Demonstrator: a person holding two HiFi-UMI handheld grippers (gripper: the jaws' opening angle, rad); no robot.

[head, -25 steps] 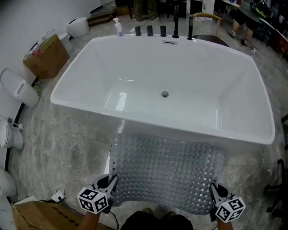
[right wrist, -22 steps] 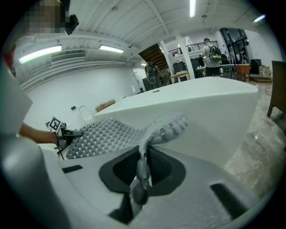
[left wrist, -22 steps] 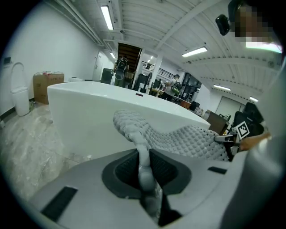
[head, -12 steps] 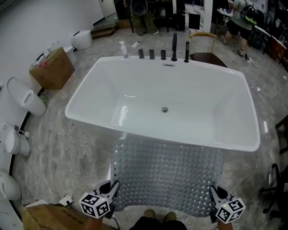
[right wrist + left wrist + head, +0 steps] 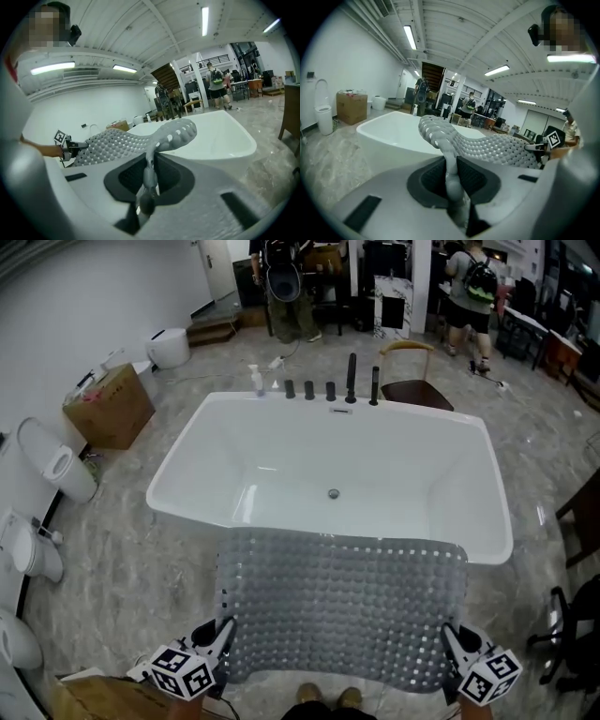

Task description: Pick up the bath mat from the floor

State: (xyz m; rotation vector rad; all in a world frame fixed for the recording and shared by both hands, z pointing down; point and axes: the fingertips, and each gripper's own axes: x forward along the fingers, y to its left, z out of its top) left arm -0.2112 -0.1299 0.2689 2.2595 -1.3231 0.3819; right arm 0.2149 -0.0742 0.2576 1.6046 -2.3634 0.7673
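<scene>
The left gripper and right gripper each clamp a near corner of the grey studded bath mat. It is stretched between them above the floor, its far edge at the white bathtub's near rim. Open floor lies on both sides.
</scene>
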